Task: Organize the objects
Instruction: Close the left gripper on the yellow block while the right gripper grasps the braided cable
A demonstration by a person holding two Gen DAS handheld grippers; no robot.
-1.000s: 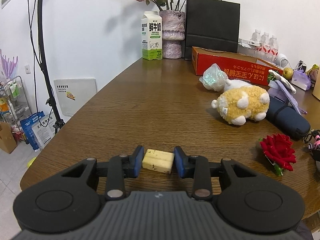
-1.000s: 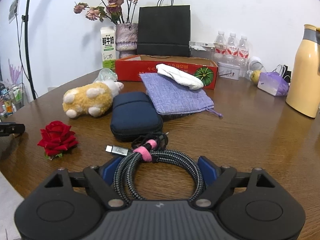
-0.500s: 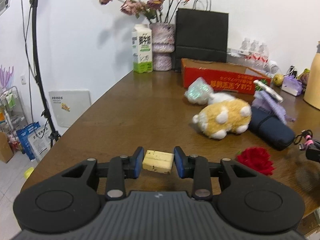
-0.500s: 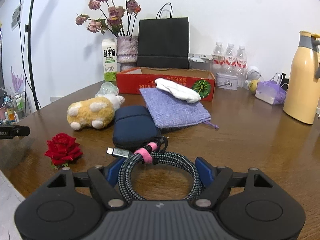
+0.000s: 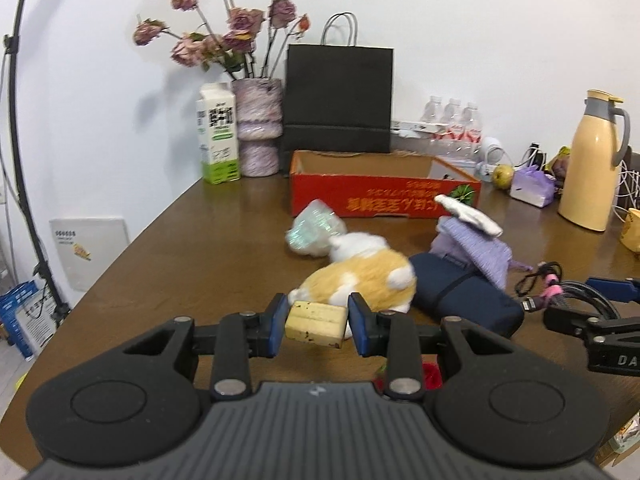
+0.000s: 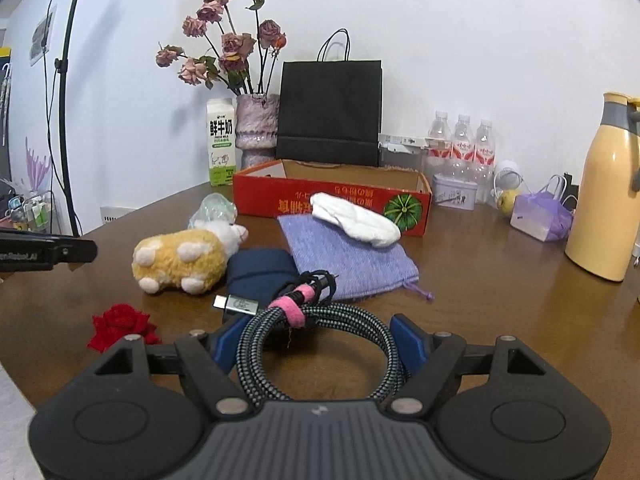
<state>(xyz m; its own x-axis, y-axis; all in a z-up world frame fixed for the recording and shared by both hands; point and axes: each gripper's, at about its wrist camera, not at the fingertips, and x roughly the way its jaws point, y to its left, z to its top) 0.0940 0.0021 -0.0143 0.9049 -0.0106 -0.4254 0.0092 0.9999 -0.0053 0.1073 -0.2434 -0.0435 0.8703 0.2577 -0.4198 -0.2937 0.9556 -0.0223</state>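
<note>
Left wrist view: nearest the lens, the left gripper (image 5: 318,322) is seen with its blue pads pinched on a pale yellow block (image 5: 316,323), which is held clear of the wooden table (image 5: 192,248). Only here is the block shown. Just beyond it lie the yellow-and-white plush toy (image 5: 356,280) and the navy pouch (image 5: 460,292), touching each other. At the right edge the right gripper (image 5: 592,300) is seen from the side, with the coiled cable in it; the letters "DA" can be read on its black body.

In the right wrist view, the right gripper (image 6: 316,340) is seen with its jaws spread wide around a braided coiled cable (image 6: 320,328), both blue pads lying against the outside of the coil, which is bound by a pink strap (image 6: 292,306). A red fabric rose (image 6: 120,322) is shown fully to the left here, while in the left view it is almost hidden behind the gripper. A black bar lettered "Robot.AI" enters at the left edge.

Farther back, a purple cloth bag (image 6: 348,256) lies beside the pouch, with a white sock (image 6: 354,220) resting on it. Behind them stands a red cardboard box (image 6: 332,196), open-topped, printed with upside-down characters and a green pumpkin. A milk carton (image 6: 221,140) marked "鲜牛奶 FRESH MILK" stands by the vase of dried roses (image 6: 256,124); that lettering is blurred in the left view. A black paper bag (image 6: 330,108) stands against the wall.
</note>
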